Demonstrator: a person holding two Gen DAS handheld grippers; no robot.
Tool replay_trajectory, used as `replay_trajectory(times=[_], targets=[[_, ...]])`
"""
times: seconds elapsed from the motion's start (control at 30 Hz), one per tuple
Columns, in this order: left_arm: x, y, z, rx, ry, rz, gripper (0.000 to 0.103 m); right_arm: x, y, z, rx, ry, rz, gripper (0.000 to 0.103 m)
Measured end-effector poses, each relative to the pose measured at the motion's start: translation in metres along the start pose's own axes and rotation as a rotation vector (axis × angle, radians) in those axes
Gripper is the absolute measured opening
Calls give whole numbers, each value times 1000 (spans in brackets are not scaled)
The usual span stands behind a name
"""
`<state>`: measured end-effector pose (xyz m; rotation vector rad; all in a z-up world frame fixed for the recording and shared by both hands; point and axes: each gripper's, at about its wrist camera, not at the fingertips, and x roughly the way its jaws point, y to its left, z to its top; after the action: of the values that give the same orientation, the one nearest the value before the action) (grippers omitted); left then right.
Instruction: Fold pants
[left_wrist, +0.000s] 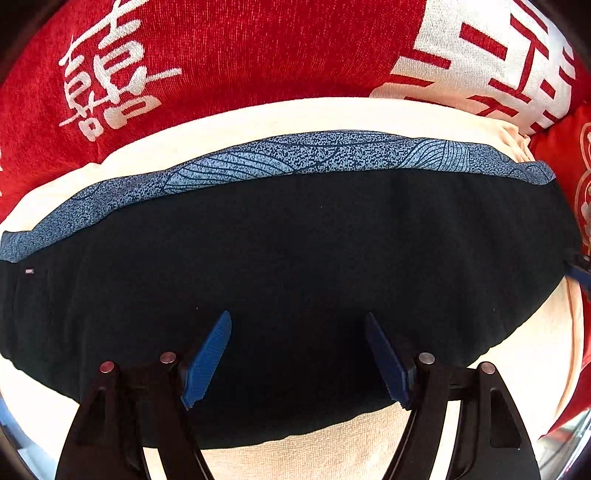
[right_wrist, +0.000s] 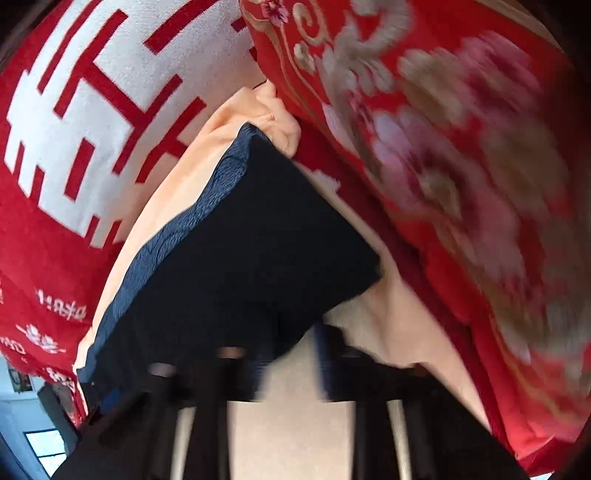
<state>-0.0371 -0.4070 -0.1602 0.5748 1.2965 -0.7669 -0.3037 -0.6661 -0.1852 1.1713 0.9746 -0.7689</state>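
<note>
Pants (left_wrist: 295, 266) beneath parted left gripper (left_wrist: 298, 317)

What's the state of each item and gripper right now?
Pants: folded into a flat band, lying on the towel.
Towel: spread flat under the pants.
Left gripper: open, over the pants, holding nothing.
Right gripper: blurred, appears open at the pants' edge.
</note>
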Motion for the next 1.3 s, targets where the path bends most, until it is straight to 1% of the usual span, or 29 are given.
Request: replay_trajectory(times=[0.07, 0.1, 0.13, 0.17, 0.2, 0.23, 0.3, 0.33, 0.37, 0.43, 0.47, 0.53, 0.6, 0.67, 0.7, 0.73, 0.77, 0.8, 0.87, 0.9, 0.93, 0.97, 1.0, 1.03, 1.07, 1.13, 1.17, 1.23, 1.3], targets=[[0, 1, 2, 1, 4, -1, 76, -16, 24, 7, -115, -69, 13, 8], [1, -1, 3, 1, 5, -1, 76, -20, 32, 8, -170, -84, -5, 8], [2, 0, 2, 3, 2, 3, 78, -17, 39, 6, -234, -76, -57, 9], [3, 1, 3, 6, 0, 15, 82, -8, 38, 7, -256, -39, -100, 9], [7, -6, 8, 6, 4, 24, 82, 6, 31, 6, -256, 30, -147, 11], [6, -3, 9, -3, 16, 22, 82, 13, 19, 4, -214, 79, -155, 14], [3, 1, 17, -19, 60, 28, 82, 3, 7, 0, -148, 67, -145, 34], [-5, 1, 23, -20, 55, 25, 82, -7, 6, -3, -141, 45, -159, 35], [-13, 1, 29, -16, 28, 12, 82, -19, 9, -4, -144, 7, -160, 35], [-24, -2, 43, 8, -27, 4, 82, -33, 23, -2, -189, -55, -100, 35], [-26, -5, 53, 26, -50, 8, 82, -33, 37, 4, -238, -69, -81, 35], [-18, -16, 77, 52, -82, 19, 82, -17, 65, 22, -319, -61, -41, 35], [-1, -30, 96, 56, -90, 24, 82, 6, 74, 35, -333, -51, -23, 35], [24, -33, 116, 43, -67, 54, 82, 38, 78, 52, -350, -19, -70, 35], [34, -35, 122, 32, -51, 68, 82, 55, 73, 58, -360, 4, -114, 26], [44, -31, 126, 12, -42, 67, 82, 64, 66, 64, -375, 7, -132, 17], [48, -25, 128, -14, -46, 53, 82, 62, 62, 68, -384, -15, -134, 2], [49, -13, 129, -49, -53, 42, 82, 57, 56, 71, -372, -33, -148, 0], [49, 11, 128, -92, -42, 68, 82, 44, 45, 71, -322, -48, -155, 0], [47, 24, 126, -111, -34, 88, 82, 39, 42, 68, -309, -48, -167, 6], [43, 39, 123, -129, -20, 113, 82, 34, 41, 62, -300, -39, -156, 7], [36, 53, 119, -144, -11, 128, 82, 29, 40, 55, -284, -26, -140, 13], [29, 65, 114, -154, -6, 136, 82, 25, 39, 47, -263, -11, -108, 26], [21, 77, 107, -158, 1, 151, 82, 21, 38, 37, -238, 9, -59, 33], [14, 88, 100, -157, 6, 164, 82, 19, 39, 26, -217, 31, -12, 43], [1, 109, 83, -157, 21, 191, 82, 20, 48, 4, -198, 80, 63, 45], [-3, 119, 75, -160, 27, 197, 82, 24, 57, -15, -191, 123, 125, 45], [-11, 139, 58, -169, 40, 207, 82, 34, 74, -43, -182, 180, 213, 45], [-16, 161, 44, -174, 51, 214, 82, 53, 104, -80, -162, 257, 334, 45]])
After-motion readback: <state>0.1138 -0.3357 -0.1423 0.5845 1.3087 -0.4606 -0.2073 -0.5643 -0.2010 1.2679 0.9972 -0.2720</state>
